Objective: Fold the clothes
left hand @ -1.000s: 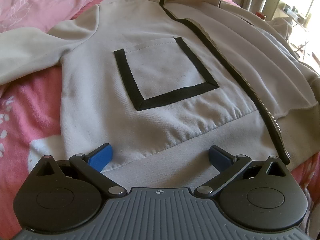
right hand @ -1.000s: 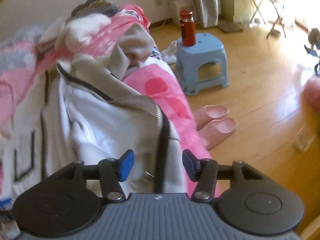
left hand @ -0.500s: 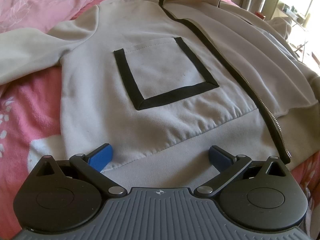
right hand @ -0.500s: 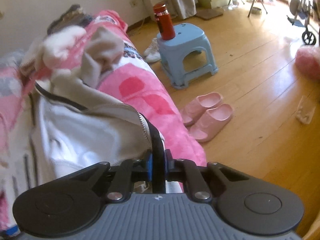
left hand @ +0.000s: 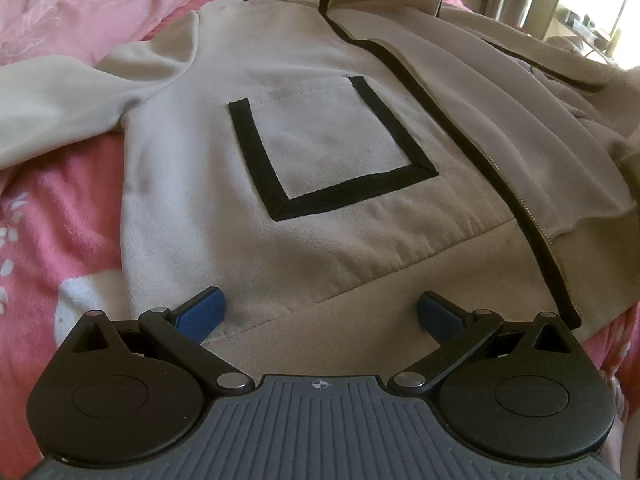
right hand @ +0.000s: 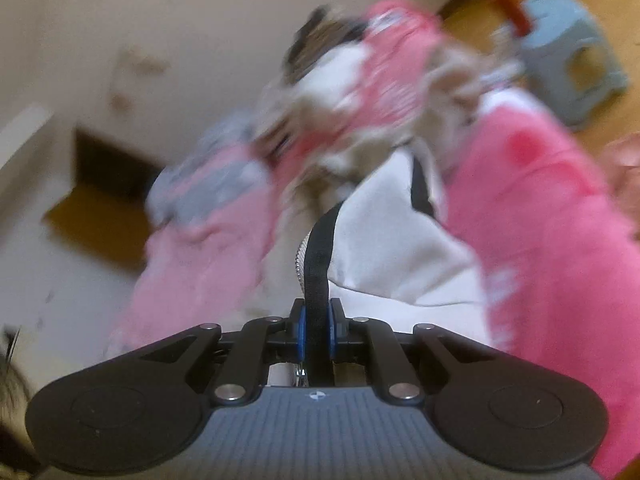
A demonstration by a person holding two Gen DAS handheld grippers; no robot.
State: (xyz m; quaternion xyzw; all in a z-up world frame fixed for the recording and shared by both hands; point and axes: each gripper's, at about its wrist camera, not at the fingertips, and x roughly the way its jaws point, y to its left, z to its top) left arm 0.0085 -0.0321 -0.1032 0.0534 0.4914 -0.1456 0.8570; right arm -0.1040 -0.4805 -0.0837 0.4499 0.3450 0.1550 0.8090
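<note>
A beige zip jacket (left hand: 320,152) with a black-edged chest pocket (left hand: 332,148) lies spread front-up on the pink bed cover. My left gripper (left hand: 318,312) hovers open over its hem band, blue pads wide apart and nothing between them. In the right wrist view, which is blurred by motion, my right gripper (right hand: 317,330) is shut on the black zipper edge (right hand: 318,256) of the jacket (right hand: 384,248), and the fabric rises toward it from the bed.
Pink bedding (left hand: 60,208) lies under and left of the jacket, with a crumpled pink cloth (left hand: 80,4) at the far left. A heap of clothes (right hand: 360,92) sits at the bed's head. A blue stool (right hand: 572,52) stands on the wooden floor beside the bed.
My right gripper closed on the jacket's zipper edge, then lifted and swung leftward toward the wall, pulling the fabric up. The left gripper and the spread jacket have stayed still.
</note>
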